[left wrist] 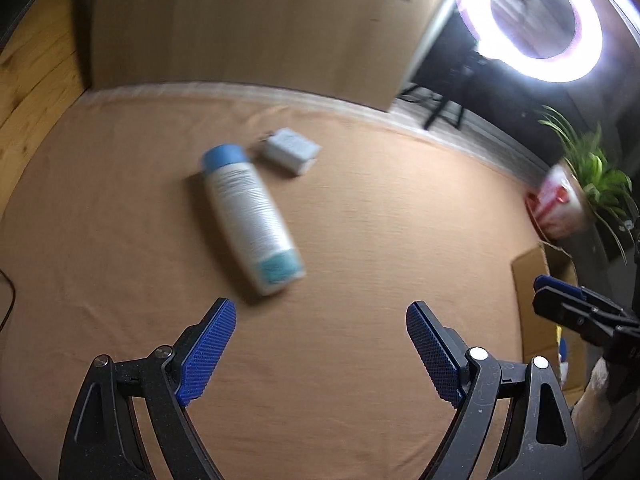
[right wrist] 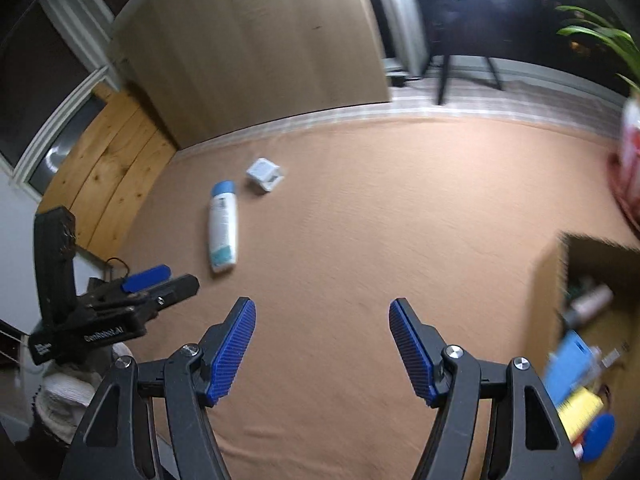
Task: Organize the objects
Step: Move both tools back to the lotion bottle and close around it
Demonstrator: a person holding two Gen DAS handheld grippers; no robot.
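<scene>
Two claws are hanging over the tan cloth [left wrist: 360,240], both spread wide and gripping nothing. "GenRobot.AI" is showing on the left claw's [left wrist: 320,312] body in the right wrist view. From the left claw, the white bottle [left wrist: 250,218] is lying at eleven o'clock, clear of its fingers; its print is too blurred to read. From the right claw [right wrist: 322,308], the cardboard box [right wrist: 556,280] is sitting at three o'clock.

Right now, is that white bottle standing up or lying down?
Lying down. The white bottle rests lengthwise on the tan cloth, blue cap pointing away.
</scene>
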